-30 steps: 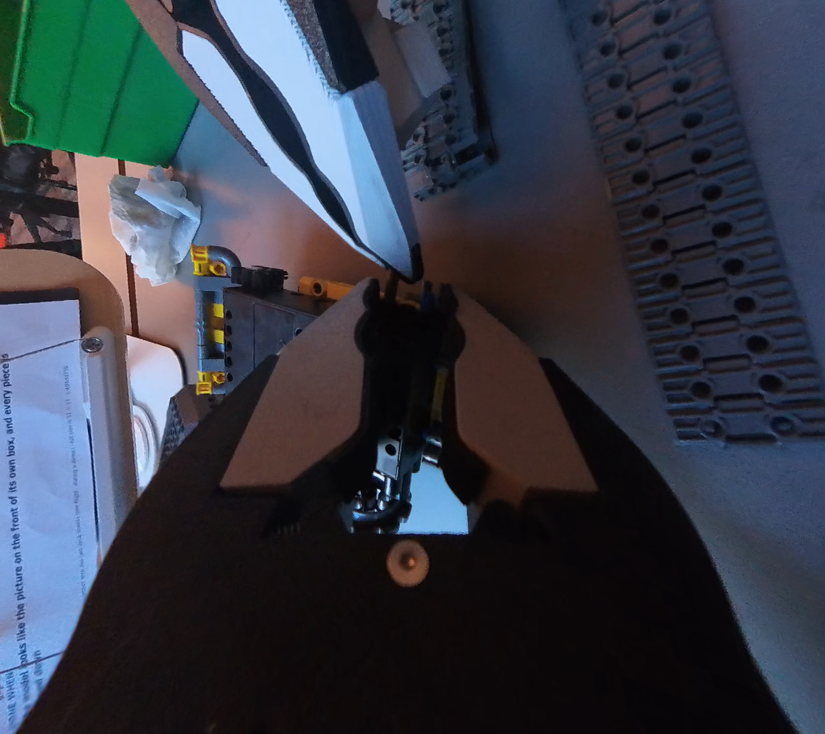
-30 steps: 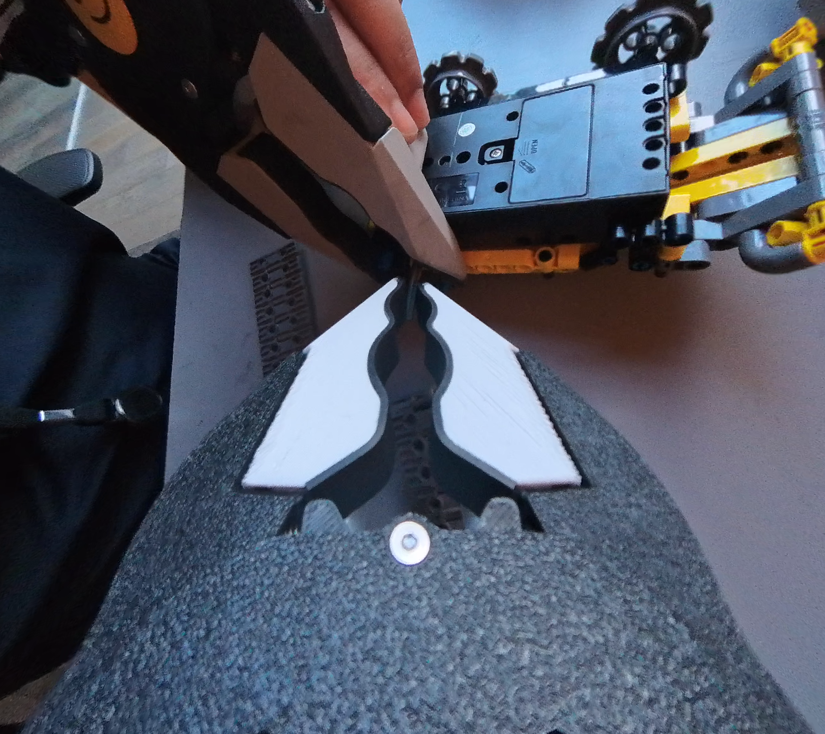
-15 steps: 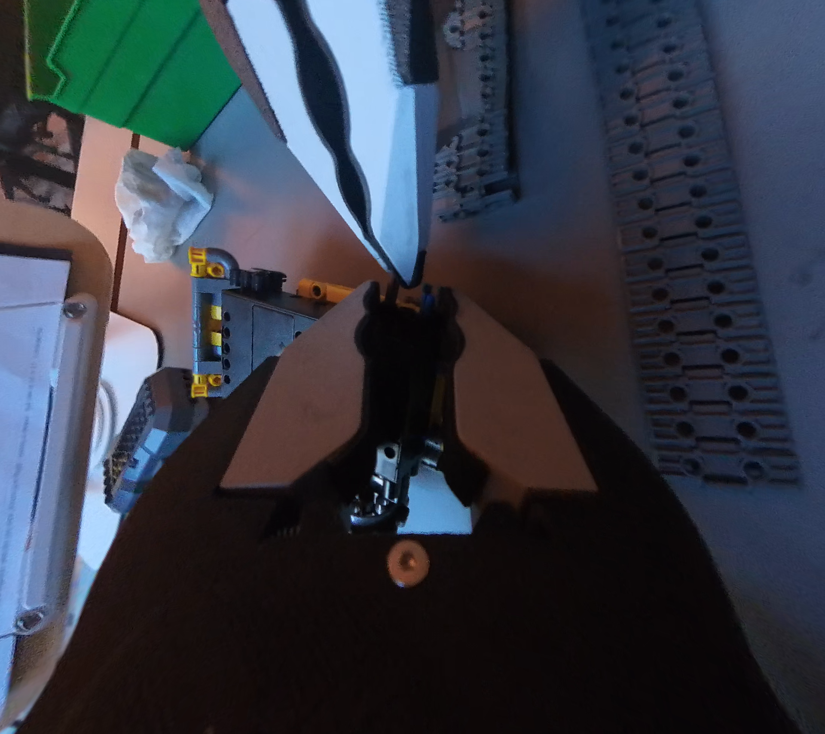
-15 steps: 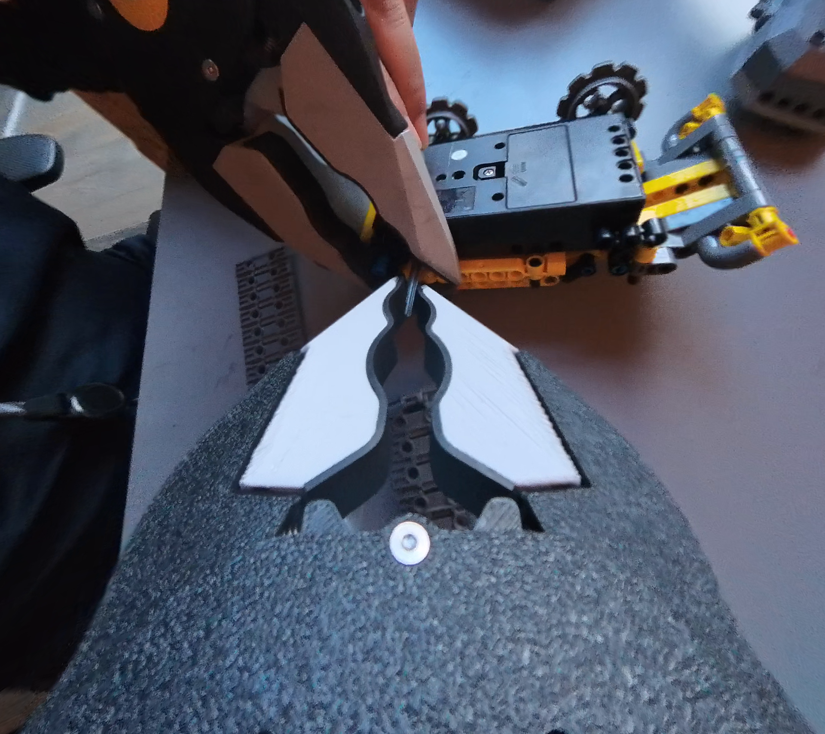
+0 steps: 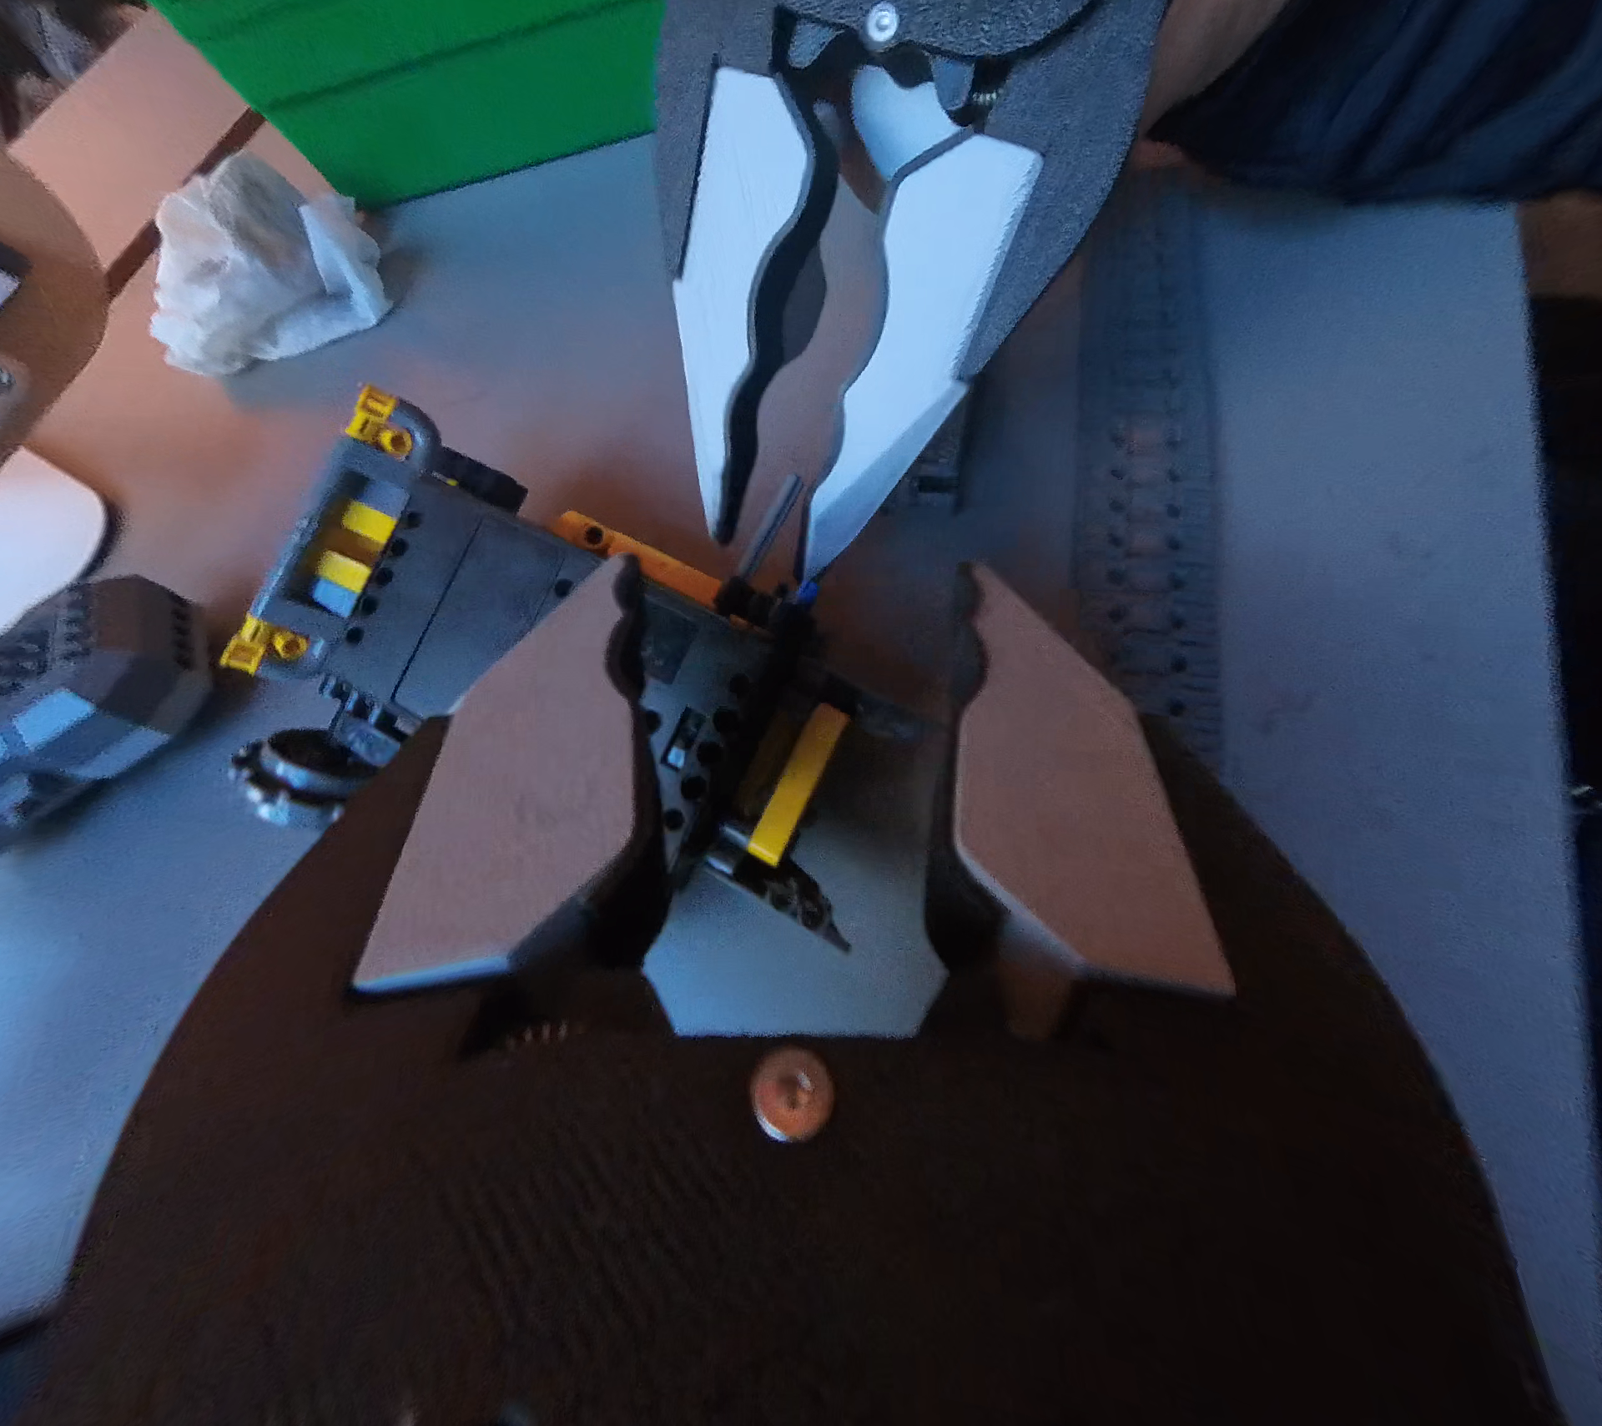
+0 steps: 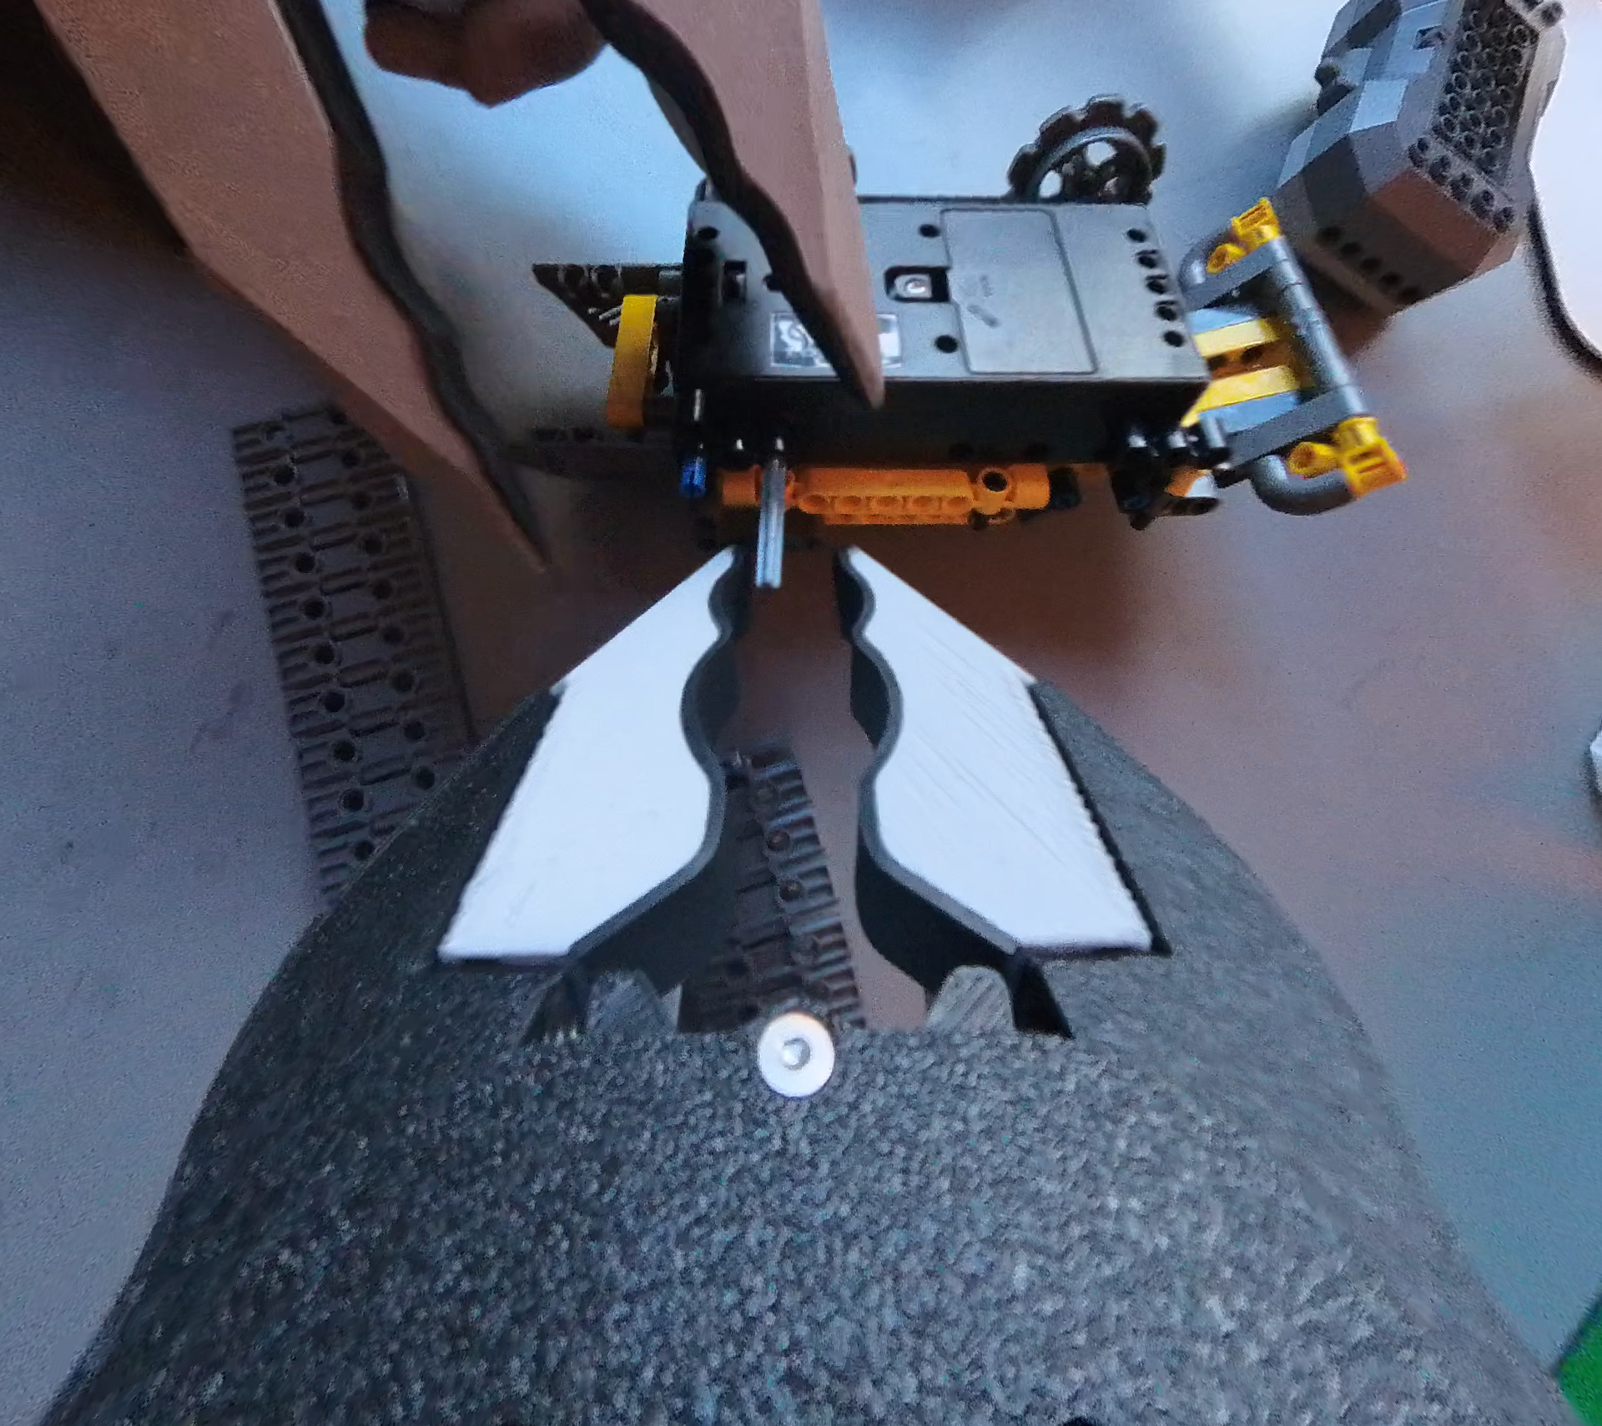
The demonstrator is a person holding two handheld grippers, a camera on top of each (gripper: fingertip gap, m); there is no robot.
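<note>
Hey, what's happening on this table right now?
A person holds a two-finger gripper in each hand over a black, yellow and orange brick-built vehicle lying on the grey table. Both grippers are open. The left gripper straddles one end of the model. The right gripper has its fingers on either side of a thin grey axle sticking out of the orange beam, not clamping it.
</note>
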